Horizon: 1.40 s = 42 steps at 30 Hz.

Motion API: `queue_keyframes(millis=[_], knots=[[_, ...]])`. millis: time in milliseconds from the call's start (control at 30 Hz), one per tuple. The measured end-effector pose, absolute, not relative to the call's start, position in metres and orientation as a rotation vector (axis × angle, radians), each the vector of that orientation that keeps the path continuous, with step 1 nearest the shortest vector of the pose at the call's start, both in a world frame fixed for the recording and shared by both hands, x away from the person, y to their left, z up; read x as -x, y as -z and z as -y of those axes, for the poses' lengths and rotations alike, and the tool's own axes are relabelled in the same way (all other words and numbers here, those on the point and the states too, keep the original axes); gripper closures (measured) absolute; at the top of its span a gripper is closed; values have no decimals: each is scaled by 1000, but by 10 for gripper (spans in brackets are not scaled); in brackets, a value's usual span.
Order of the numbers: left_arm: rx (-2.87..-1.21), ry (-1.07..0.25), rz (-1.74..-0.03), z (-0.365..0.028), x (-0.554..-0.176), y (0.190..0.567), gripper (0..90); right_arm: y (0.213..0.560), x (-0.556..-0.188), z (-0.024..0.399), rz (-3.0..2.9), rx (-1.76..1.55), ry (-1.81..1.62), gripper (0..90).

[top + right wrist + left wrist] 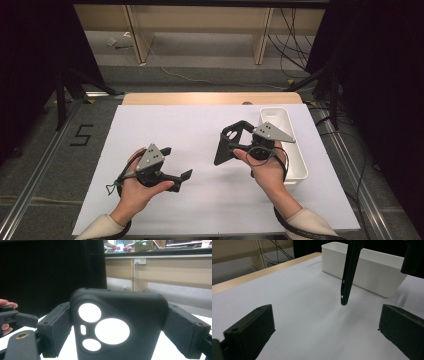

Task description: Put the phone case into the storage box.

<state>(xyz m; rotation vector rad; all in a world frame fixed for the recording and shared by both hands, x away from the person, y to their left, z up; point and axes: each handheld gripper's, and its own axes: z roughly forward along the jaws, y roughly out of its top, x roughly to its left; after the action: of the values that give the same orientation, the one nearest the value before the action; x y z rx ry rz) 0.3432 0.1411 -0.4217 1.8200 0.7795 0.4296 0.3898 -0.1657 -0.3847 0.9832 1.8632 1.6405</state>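
The L gripper (176, 177) is held low over the white sheet (165, 125), left of centre, w/ its jaws pointed toward the middle. It carries nothing; it is probably kept there as a spare hand, ready to steady or take the case. In the left gripper view its jaws are seen spread wide, w/ only bare sheet between them.

At centre, a black phone case (231, 142) is held up clear of the sheet, approx. upright and edge-on, its camera cut-outs at the top (103, 327). It is likely kept raised so it can be swung over the tray.

The R gripper (245, 145) is seen pinching the case across its width: in the right gripper view both pads are pressed on the case's sides. The jaws stand fairly wide, because the case itself is wide.

At right, a white tray (300, 165) lies just beside the R hand (267, 167), near the sheet's edge. Its inside can't be made out.
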Motion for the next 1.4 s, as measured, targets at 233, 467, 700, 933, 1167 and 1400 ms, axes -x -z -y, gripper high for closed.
queue_keyframes(millis=[233, 467, 700, 933, 1167, 1400], knots=[[-1814, -434, -790, -145, -342, 422, 0, 384, -390, 167, -1861, -988, -1636, 146], [-1812, -437, -794, -147, -341, 423, 0, 384, -391, 169, -1858, -993, -1632, 147], [-1808, -440, -797, -147, -341, 422, 0, 383, -392, 170, -1853, -995, -1635, 147], [-1805, -442, -796, -148, -341, 422, 0, 382, -393, 172, -1850, -999, -1634, 147], [-1796, -440, -801, -148, -341, 422, 0, 381, -393, 174, -1840, -1003, -1634, 147], [-1801, -440, -799, -148, -341, 422, 0, 380, -394, 174, -1833, -1005, -1637, 147]])
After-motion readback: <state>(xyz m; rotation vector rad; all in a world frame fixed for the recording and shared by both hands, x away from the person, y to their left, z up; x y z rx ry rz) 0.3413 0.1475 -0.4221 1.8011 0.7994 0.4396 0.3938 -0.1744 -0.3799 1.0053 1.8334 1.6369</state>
